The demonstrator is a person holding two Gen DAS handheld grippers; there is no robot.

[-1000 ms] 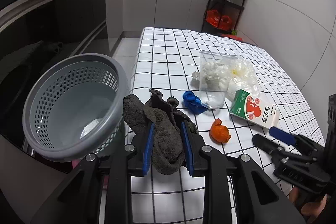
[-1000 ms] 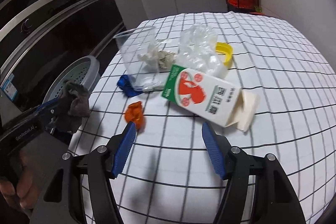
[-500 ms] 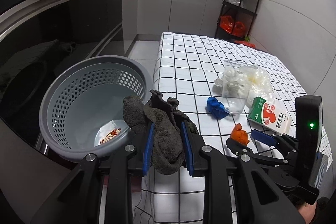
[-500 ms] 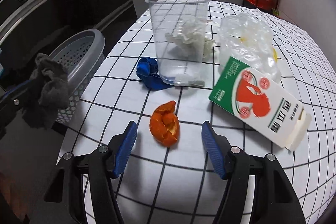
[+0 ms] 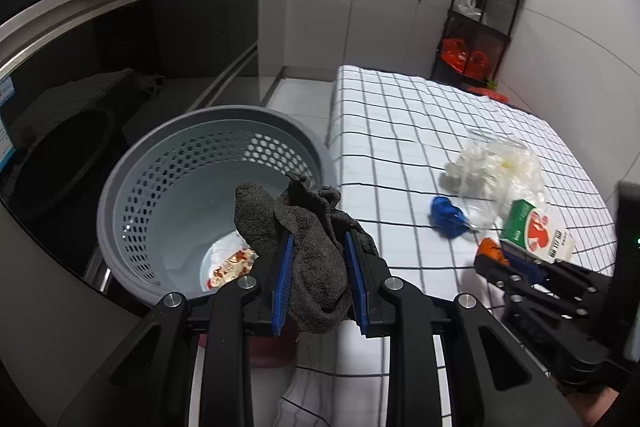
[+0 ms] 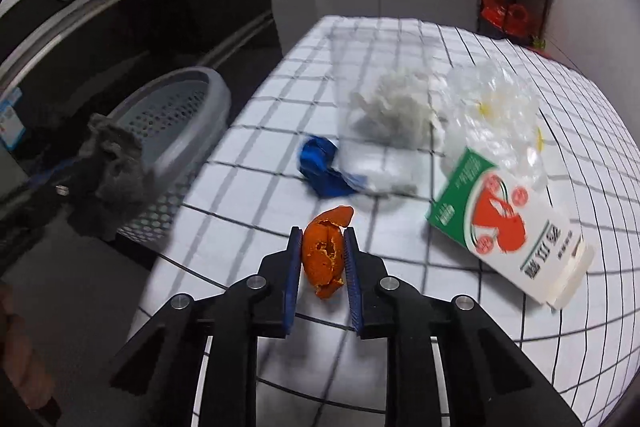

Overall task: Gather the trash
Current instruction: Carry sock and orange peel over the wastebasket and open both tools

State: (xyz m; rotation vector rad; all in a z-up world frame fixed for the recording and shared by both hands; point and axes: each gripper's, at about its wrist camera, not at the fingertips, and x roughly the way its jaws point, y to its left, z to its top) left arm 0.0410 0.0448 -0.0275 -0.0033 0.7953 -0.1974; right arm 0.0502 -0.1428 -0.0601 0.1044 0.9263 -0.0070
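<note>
My left gripper (image 5: 319,239) is shut on a dark grey rag (image 5: 308,239) and holds it over the near rim of the grey perforated basket (image 5: 160,163), which stands beside the table's left edge with a wrapper in its bottom. My right gripper (image 6: 322,233) is shut on an orange peel (image 6: 325,254) on the checked tablecloth (image 6: 400,347). The rag also shows in the right wrist view (image 6: 116,171), next to the basket (image 6: 180,115).
On the cloth lie a blue wrapper (image 6: 320,171), a clear plastic cup (image 6: 380,131) with crumpled tissue, a crumpled clear plastic bag (image 6: 496,107) and a green-and-white milk carton (image 6: 508,231). Dark cabinets run along the left; a black shelf rack (image 5: 480,27) stands at the back.
My right gripper moved forward and closed on the orange peel. My left gripper carried the rag left, now over the basket's rim.
</note>
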